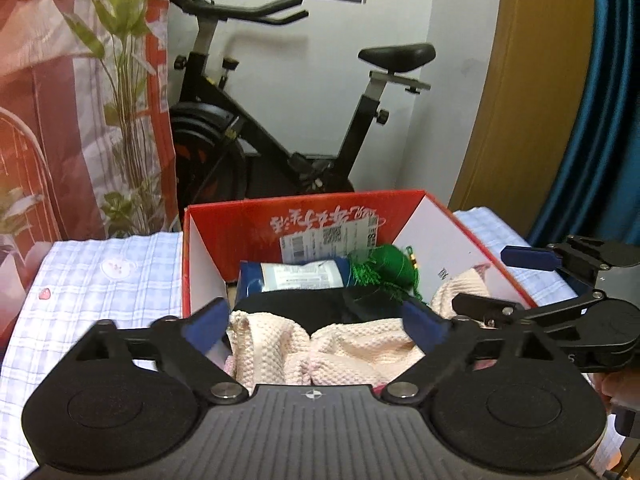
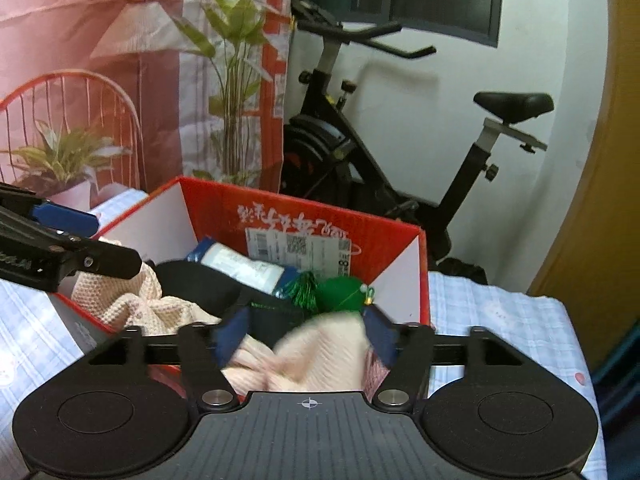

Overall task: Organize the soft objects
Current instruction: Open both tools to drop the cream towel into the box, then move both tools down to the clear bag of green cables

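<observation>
Red box [image 1: 304,216] on checked surface [image 1: 100,280], holding pink knit [image 1: 352,344], black cloth [image 1: 316,308], blue packet [image 1: 296,276], green tassel [image 1: 384,268]. Left tool [image 1: 316,324] and right tool [image 2: 304,336] both released, poised over knit.

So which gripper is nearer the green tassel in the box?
Right. The right gripper sits just in front of the green tassel; the left gripper is over the pink knit's other end, further away.
</observation>
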